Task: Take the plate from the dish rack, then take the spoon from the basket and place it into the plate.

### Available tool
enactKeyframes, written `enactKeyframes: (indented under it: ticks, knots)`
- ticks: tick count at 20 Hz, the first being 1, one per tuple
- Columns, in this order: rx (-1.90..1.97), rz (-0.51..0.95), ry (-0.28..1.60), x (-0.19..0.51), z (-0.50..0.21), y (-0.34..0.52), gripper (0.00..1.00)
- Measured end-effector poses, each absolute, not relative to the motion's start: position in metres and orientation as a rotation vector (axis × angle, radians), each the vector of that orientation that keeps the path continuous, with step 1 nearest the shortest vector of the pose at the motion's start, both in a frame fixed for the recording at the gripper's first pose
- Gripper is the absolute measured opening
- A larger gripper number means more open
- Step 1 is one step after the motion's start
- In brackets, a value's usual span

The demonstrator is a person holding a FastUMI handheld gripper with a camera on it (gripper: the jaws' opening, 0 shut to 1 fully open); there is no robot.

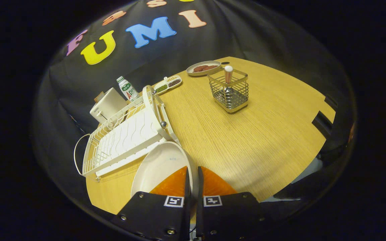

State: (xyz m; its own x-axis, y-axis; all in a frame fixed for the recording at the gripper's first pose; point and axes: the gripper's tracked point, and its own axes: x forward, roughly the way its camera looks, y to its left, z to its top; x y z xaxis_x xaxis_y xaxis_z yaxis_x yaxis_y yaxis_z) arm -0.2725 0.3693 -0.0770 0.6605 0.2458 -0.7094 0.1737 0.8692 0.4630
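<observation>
My gripper point(193, 170) is shut on the rim of a white plate point(161, 165), which stands nearly on edge and tilts to the left of the fingers. The plate is held above the wooden table point(246, 140), just in front of the white dish rack point(126, 140), and its upper rim overlaps the rack's near corner. Far beyond the fingers stands a square wire basket point(230, 90). A spoon point(228, 74) stands upright in it, its pale handle sticking out of the top.
Behind the rack are a white box-shaped appliance point(107, 105) and a small bottle point(128, 89). A two-part dish of beans point(168, 83) and a plate of reddish food point(203, 68) sit at the table's far edge. Bare tabletop lies between rack and basket.
</observation>
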Motion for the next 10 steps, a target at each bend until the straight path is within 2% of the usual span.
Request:
enactKeyframes:
  ticks: [2,5,10]
  knots:
    - [0.542,0.034,0.870,-0.272,-0.084,0.366,0.08]
    - [0.413,-0.008,0.928,-0.277,-0.105,0.350,0.16]
    - [0.302,0.005,0.881,-0.266,-0.087,0.335,0.17]
